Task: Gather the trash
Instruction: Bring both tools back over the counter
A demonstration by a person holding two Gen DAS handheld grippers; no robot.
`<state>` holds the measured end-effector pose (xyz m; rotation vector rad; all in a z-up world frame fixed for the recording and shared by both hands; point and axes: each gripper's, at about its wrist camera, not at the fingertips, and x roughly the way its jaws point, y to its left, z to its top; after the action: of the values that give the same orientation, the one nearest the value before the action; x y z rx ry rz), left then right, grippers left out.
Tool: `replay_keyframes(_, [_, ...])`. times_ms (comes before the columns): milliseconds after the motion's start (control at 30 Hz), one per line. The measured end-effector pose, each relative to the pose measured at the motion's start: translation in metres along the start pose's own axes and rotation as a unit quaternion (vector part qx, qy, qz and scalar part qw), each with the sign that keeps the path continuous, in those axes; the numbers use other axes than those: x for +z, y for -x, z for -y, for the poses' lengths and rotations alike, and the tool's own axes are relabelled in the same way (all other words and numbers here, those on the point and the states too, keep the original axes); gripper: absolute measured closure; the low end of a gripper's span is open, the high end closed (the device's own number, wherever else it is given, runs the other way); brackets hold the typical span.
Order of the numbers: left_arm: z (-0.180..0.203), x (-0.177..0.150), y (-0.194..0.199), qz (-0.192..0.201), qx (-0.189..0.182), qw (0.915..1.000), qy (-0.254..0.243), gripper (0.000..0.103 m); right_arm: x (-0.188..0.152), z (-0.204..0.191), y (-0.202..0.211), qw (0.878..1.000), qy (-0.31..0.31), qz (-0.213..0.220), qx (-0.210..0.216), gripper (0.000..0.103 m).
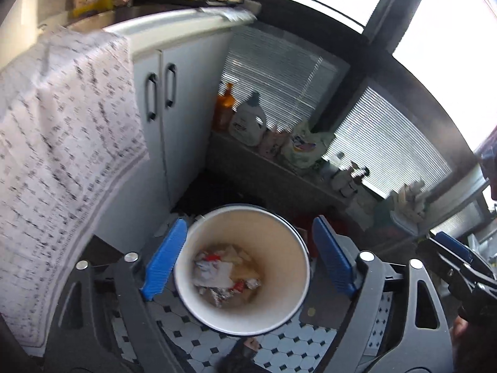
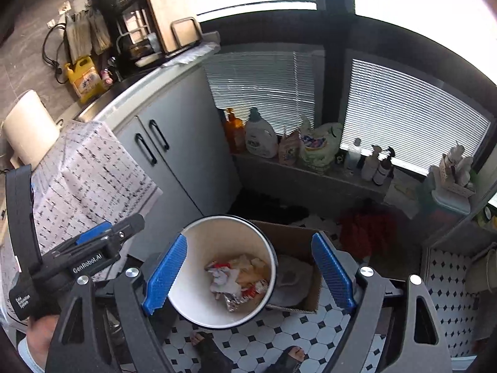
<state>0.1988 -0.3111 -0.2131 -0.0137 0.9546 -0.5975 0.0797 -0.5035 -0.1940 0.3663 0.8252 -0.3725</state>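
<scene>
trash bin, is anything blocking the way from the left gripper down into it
Nothing visible does. The left gripper is open above the uncovered trash bin, with crumpled trash visible at the bottom.

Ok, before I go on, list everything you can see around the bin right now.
trash bin: one, white, on the tiled floor below both grippers
trash: a pile, white, red and foil scraps, at the bin's bottom
cardboard box: one, brown, right of the bin
cabinet: one, grey, two doors, left of the bin
patterned cloth: one, white with dark marks, draped over the counter edge
yellow jug: one, on the counter
paper roll: one, white, on the counter
orange bottle: one, on the ledge below the window
white detergent bottle: one, beside it
red cloth: one, on the floor
left gripper: blue pads, open, empty
right gripper: blue pads, open, empty
</scene>
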Motion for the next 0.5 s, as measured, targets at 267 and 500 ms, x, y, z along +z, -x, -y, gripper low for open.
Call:
replay_keyframes(267, [-0.042, 0.026, 0.043, 0.039, 0.041, 0.9983, 0.015, 0.016, 0.019, -0.047, 0.009, 0.999, 0.018, 0.019, 0.034, 0.019])
replay_keyframes(500, [-0.101, 0.044, 0.091, 0.079, 0.087, 0.9919, 0.048, 0.012, 0.038, -0.106, 0.013, 0.996, 0.046, 0.035, 0.069, 0.012])
